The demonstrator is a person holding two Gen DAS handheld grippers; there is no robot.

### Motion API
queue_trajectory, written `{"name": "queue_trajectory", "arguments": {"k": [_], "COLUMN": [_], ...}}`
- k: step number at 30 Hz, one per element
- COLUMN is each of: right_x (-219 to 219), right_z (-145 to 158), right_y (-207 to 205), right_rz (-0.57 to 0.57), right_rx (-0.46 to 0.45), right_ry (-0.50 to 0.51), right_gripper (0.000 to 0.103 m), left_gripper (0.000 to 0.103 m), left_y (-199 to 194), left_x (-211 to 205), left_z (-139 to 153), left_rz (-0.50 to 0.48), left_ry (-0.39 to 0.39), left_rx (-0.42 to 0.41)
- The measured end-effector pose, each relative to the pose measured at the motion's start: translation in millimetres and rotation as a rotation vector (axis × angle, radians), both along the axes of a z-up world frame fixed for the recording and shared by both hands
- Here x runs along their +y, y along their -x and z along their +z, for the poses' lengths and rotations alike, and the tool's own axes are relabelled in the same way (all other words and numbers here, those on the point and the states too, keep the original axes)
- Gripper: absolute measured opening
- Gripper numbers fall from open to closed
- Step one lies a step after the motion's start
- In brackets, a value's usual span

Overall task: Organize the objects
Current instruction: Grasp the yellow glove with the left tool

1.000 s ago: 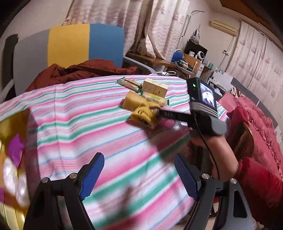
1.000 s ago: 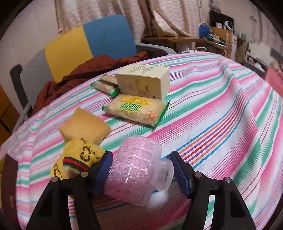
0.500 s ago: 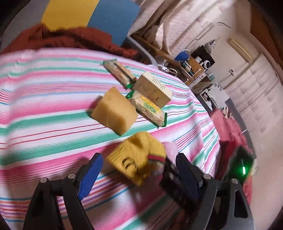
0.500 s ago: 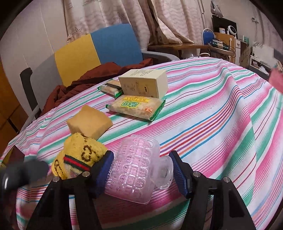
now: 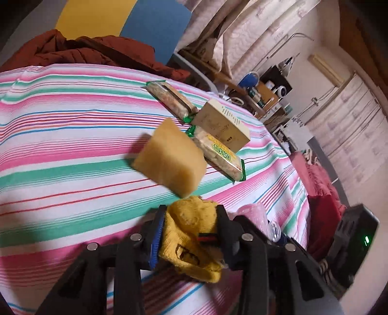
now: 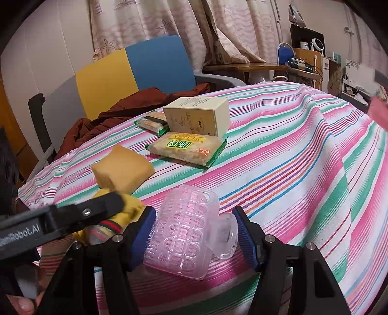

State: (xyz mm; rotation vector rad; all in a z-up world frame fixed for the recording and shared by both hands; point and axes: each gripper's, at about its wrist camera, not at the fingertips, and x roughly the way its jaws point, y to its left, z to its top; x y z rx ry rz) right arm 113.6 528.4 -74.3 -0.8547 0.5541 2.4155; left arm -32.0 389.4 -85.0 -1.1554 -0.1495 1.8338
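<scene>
Striped tablecloth (image 6: pixel 278 155), curtains (image 6: pixel 169 21) behind

Two snack packets (image 6: pixel 186 149) (image 6: pixel 151 122), one box (image 6: pixel 197 115), one sponge (image 6: pixel 122 168).

Knitted yellow sock (image 5: pixel 191 232), glossy translucent pink plastic container (image 6: pixel 186 230), porous matt sponge (image 5: pixel 169 157).

The crumpled yellow knitted sock (image 5: pixel 191 232) is partly hidden between the black fingers of the left gripper (image 5: pixel 189 230), and in the right wrist view a finger (image 6: pixel 72 215) covers most of it. The pink translucent plastic bottle (image 5: pixel 254 213) shows only as a blurred sliver in the left wrist view. The farther clear snack packet (image 6: pixel 151 122) sits partly behind the cream cardboard box (image 6: pixel 197 116). The box's print is too small to read.
</scene>
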Motion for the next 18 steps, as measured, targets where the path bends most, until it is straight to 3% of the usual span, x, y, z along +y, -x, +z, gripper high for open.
{"name": "queue_trajectory", "arguments": {"k": [13, 18], "right_x": [-3, -12], "right_z": [1, 6], "right_y": [2, 0], "right_rz": [-0.005, -0.011], "right_rx": [-0.015, -0.011], "right_ry": [-0.025, -0.093], "right_gripper": [0.065, 0.064], "left_gripper": [0.039, 0.039], "left_y": [-16, -27], "left_x": [-56, -65], "left_z": [-1, 0], "left_rz": [0.051, 0.045], "left_ry": [-0.063, -0.056], "left_rx": [0.039, 0.073]}}
